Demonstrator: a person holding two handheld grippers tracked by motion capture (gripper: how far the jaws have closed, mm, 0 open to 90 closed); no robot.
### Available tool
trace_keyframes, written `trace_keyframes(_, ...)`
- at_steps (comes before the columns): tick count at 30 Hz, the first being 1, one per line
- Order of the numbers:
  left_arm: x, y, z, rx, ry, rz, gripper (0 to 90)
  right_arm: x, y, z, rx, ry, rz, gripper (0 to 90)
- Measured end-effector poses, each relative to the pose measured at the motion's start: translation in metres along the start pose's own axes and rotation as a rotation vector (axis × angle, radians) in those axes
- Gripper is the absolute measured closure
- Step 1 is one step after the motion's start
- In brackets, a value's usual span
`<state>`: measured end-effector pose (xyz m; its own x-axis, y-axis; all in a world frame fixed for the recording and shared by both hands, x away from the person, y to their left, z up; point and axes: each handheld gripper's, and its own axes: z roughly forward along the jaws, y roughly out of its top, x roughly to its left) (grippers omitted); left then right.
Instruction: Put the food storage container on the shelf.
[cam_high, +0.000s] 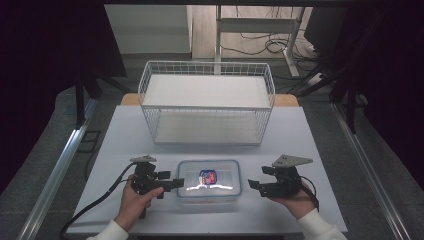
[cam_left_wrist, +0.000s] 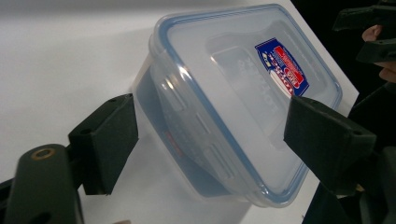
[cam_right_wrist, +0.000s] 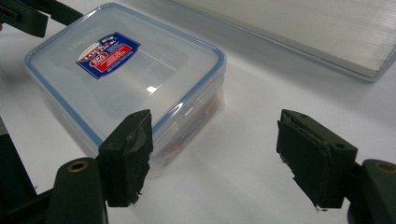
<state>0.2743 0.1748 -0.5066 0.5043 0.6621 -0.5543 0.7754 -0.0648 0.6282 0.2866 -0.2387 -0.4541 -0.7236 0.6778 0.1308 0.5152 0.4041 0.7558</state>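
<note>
Lidded plastic container (cam_high: 209, 178), clear with a blue-edged lid and a red-and-blue label, sits near the front edge of the white table (cam_high: 120, 135), between the left gripper (cam_high: 171, 184) and the right gripper (cam_high: 256, 185). Both grippers stand wide apart and hold nothing; the left one's jaws already flank the box's end, the right one waits just beside it. Smooth walls could let the box slide or tip off the near edge if one side closes first.
</note>
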Motion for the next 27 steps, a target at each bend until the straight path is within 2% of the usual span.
trace_keyframes(8, 0.008, -0.006, 0.002, 0.018, -0.008, -0.018, 21.7, 0.0, 0.0, 0.002, 0.005, 0.001, 0.0, 27.1)
trace_keyframes(14, 0.008, -0.008, 0.004, 0.019, -0.025, -0.017, 22.4, 0.0, 0.0, 0.003, 0.007, 0.001, 0.002, 27.1)
trace_keyframes(16, 0.01, -0.009, 0.006, 0.026, -0.049, -0.018, 22.3, 0.0, 0.0, 0.003, 0.008, 0.003, -0.001, 27.1)
trace_keyframes(21, 0.012, -0.011, 0.015, 0.056, -0.136, -0.056, 21.5, 0.002, 0.001, 0.004, 0.008, 0.011, -0.003, 27.1)
trace_keyframes(24, 0.012, -0.011, 0.016, 0.059, -0.152, -0.07, 21.5, 0.004, 0.001, 0.005, 0.012, 0.016, -0.006, 27.1)
trace_keyframes(27, 0.011, -0.011, 0.016, 0.053, -0.159, -0.073, 25.6, 0.004, 0.001, 0.007, 0.016, 0.034, 0.011, 26.8)
